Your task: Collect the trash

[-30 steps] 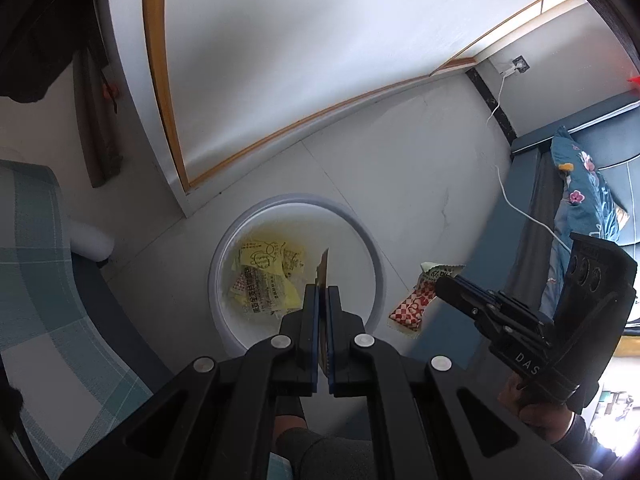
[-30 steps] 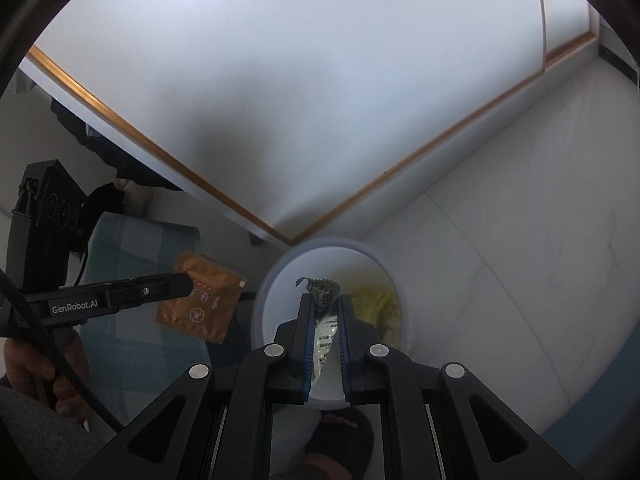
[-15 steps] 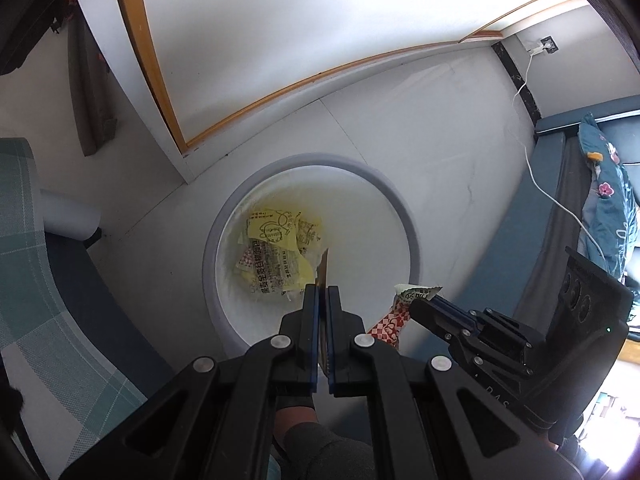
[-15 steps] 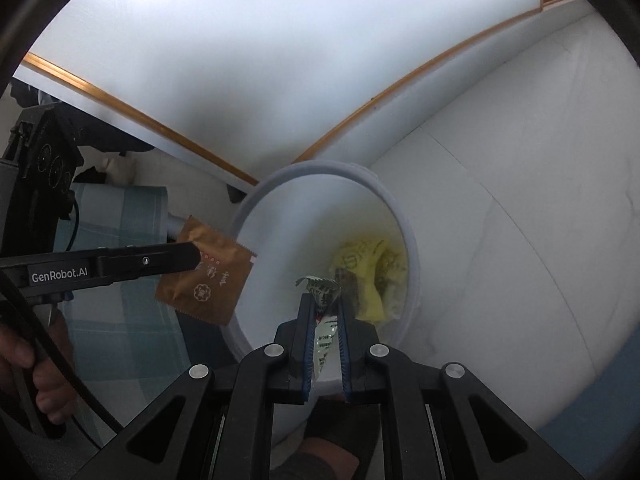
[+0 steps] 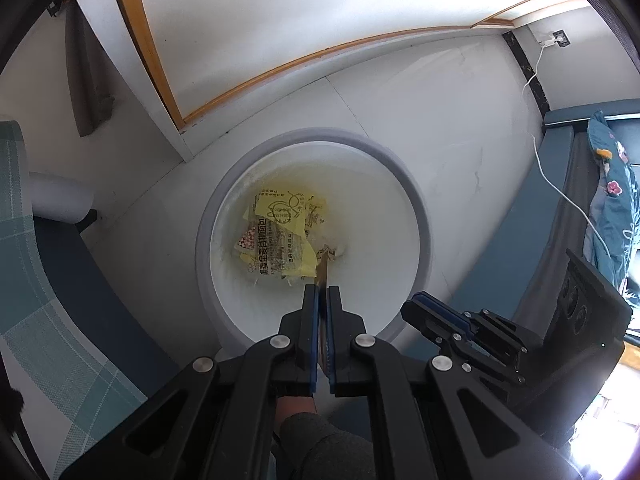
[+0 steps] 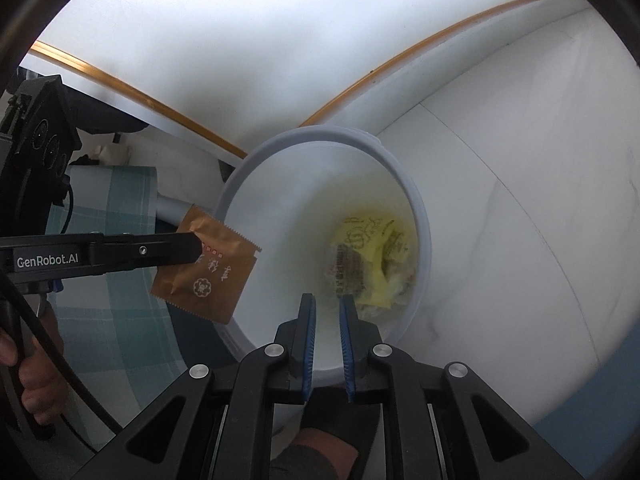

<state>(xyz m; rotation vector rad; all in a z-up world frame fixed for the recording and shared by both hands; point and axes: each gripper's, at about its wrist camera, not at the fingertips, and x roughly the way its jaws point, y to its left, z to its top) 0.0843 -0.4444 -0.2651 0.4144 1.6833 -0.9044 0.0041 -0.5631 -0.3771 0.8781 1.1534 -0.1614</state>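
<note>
Currently the left claw (image 5: 321,294) is clamped on a brown sachet (image 6: 206,264) above the white trash bin (image 6: 256,168); beside it, the right claw (image 6: 327,304) stands slightly apart, empty, yellow wrappers (image 5: 280,236) below.

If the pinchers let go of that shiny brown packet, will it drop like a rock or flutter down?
Probably flutter. The brown packet looks flat and thin, seen edge-on in the left gripper, so it's likely very light. It sticks out sideways without drooping, so it seems a bit stiff and crinkly. Its foil looks shiny and maybe slippery; it would likely slide down into the bin.
</note>
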